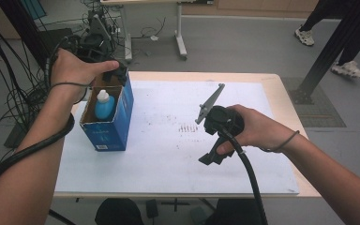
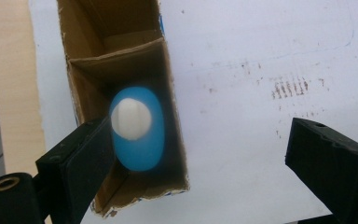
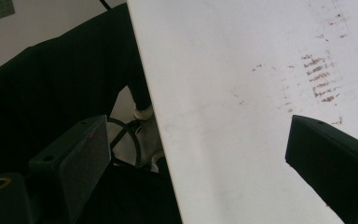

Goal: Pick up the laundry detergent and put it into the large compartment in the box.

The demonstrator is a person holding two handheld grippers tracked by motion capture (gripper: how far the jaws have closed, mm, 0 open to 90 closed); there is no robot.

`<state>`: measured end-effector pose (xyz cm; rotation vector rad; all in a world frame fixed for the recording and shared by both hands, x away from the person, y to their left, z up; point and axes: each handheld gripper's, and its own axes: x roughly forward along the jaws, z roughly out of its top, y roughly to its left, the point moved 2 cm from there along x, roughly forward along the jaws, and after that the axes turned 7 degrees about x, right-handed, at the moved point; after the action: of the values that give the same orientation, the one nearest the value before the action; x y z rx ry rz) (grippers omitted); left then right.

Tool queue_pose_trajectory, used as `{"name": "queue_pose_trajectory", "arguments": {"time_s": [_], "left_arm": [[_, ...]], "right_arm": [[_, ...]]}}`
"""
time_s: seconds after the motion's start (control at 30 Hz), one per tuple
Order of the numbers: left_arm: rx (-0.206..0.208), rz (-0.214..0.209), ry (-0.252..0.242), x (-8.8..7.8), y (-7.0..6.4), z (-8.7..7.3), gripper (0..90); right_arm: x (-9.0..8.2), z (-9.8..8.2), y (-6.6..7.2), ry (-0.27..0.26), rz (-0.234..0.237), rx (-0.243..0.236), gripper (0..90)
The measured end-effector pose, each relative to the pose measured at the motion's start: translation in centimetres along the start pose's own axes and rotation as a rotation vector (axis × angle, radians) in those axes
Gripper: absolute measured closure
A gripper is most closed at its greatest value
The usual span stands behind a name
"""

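Left gripper [image 1: 115, 71] above the box [image 1: 117, 117], jaws spread, gripping nothing. Blue bottle [image 2: 136, 128] upright in the box's near compartment, white cap [image 2: 130, 119] up, apparently clear of both jaws. Box at the mat's [image 1: 168, 154] left edge. Right gripper [image 1: 211, 157] over the near edge, jaws released, empty.

Blue bottle [image 2: 137, 135] with a white cap [image 2: 130, 119], standing upright inside an open-topped blue cardboard box [image 1: 117, 119]. Sits in the box's near compartment, behind a cardboard divider [image 2: 121, 58]. Box stands upright near the left edge of the white tabletop [image 1: 178, 154].
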<state>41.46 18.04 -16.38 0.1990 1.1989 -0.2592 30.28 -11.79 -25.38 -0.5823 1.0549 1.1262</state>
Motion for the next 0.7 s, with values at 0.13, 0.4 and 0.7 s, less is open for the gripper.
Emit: {"name": "queue_pose_trajectory", "arguments": {"time_s": [0.13, 0.4, 0.7], "left_arm": [[0.026, -0.013, -0.007, -0.7, -0.9, -0.1, 8.6], [0.116, -0.058, 0.004, -1.7, -3.6, -0.1, 8.8], [0.181, -0.082, 0.014, -1.6, -6.0, 0.1, 8.8]], "right_arm": [[0.1, 0.0, 0.0, 0.006, 0.002, 0.005, 6.3], [-0.1, 0.1, 0.1, 0.003, 0.002, 0.008, 6.3], [-0.1, 0.1, 0.0, 0.005, -0.001, 0.015, 6.3]]}}
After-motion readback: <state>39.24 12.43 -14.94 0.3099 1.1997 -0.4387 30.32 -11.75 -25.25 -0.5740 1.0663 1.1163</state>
